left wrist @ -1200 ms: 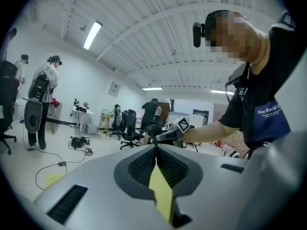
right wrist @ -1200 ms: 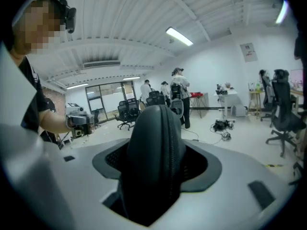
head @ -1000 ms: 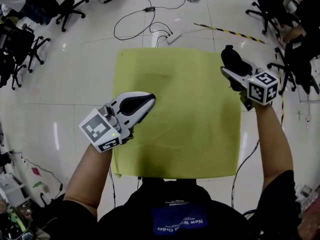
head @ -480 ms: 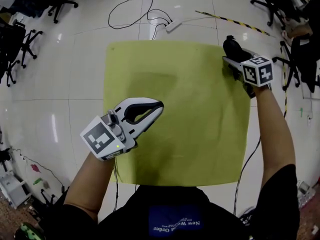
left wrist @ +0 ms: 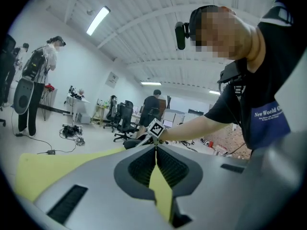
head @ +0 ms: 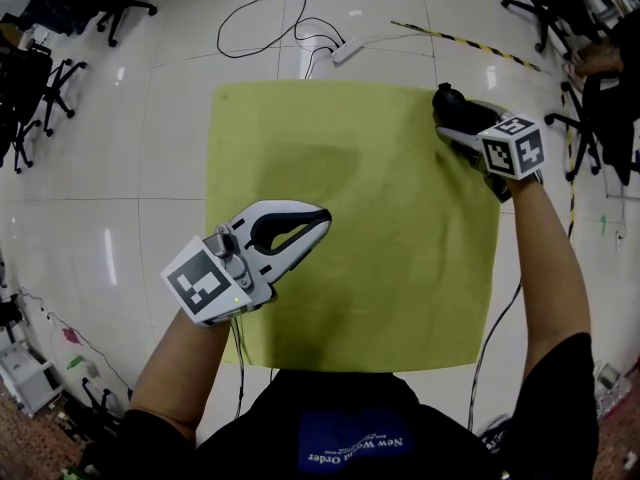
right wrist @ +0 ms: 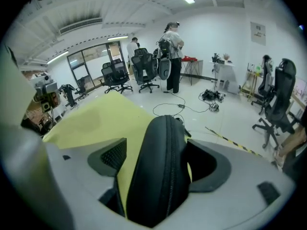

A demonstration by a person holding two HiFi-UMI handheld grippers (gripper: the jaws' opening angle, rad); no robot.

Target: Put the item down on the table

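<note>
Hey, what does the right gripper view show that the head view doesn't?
Only the right gripper view: the zipper seam on the black case between the right gripper as its jaws open, a gap at the left pad, and a standing person across the room. Only the head view: the left gripper, jaws together, empty. Both: the case at the far right corner of the yellow-green table.

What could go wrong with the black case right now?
The right gripper has its jaws opening around the black zippered case, which stands up on its narrow edge, so it might tip over. In the head view it is close to the far right edge of the yellow table, so a tumble could send it onto the floor.
</note>
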